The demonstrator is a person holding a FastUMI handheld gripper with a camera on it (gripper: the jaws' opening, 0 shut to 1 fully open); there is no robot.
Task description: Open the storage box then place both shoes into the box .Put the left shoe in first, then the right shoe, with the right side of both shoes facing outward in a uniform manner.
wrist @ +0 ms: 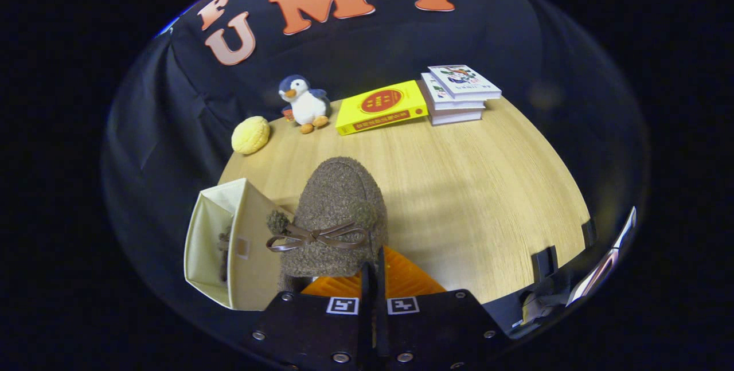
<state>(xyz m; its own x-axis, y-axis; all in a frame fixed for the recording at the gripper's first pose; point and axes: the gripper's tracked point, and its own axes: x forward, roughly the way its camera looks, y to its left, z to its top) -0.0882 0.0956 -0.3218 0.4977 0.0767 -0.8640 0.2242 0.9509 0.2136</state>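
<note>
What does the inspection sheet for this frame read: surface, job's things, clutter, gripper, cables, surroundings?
Surface: wooden table, bare in the middle.
Job's things: brown shoe with bow, held up just ahead of the fingers; box open beside it, something dark inside, too hidden to name.
Clutter: penguin, yellow ball, yellow book, book stack, all at the far edge.
Gripper: gripper shut on the shoe's rear edge.
Cables: nothing seen.
Surroundings: black cloth wall.
</note>
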